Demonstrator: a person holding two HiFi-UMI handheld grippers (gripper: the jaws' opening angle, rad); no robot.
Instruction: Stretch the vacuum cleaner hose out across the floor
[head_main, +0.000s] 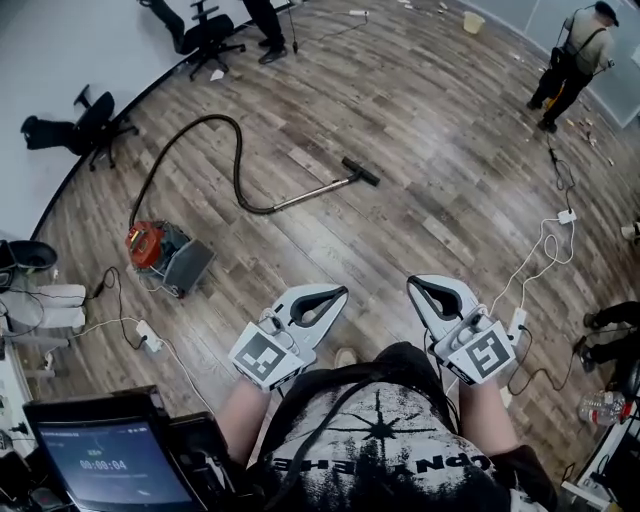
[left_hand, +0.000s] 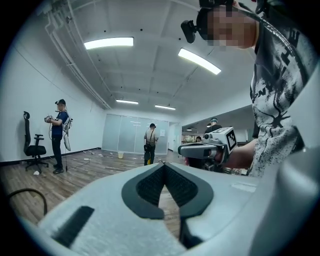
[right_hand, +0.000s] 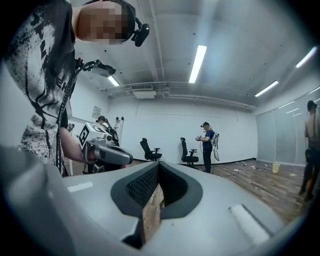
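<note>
The vacuum cleaner (head_main: 160, 250), red and grey, sits on the wooden floor at the left. Its black hose (head_main: 215, 120) arcs away from it, bends back down and joins a metal wand (head_main: 310, 193) that ends in a black floor nozzle (head_main: 360, 172). Both grippers are held level in front of the person's chest, well short of the hose. My left gripper (head_main: 341, 292) (left_hand: 161, 164) is shut with nothing in it. My right gripper (head_main: 413, 284) (right_hand: 157, 164) is also shut and empty. Each gripper view shows the other gripper alongside.
White cables and power strips (head_main: 150, 338) (head_main: 565, 216) trail over the floor at left and right. Office chairs (head_main: 95, 120) (head_main: 210, 35) stand along the far wall. A person (head_main: 565, 60) stands at the far right. A screen (head_main: 110, 460) is at the bottom left.
</note>
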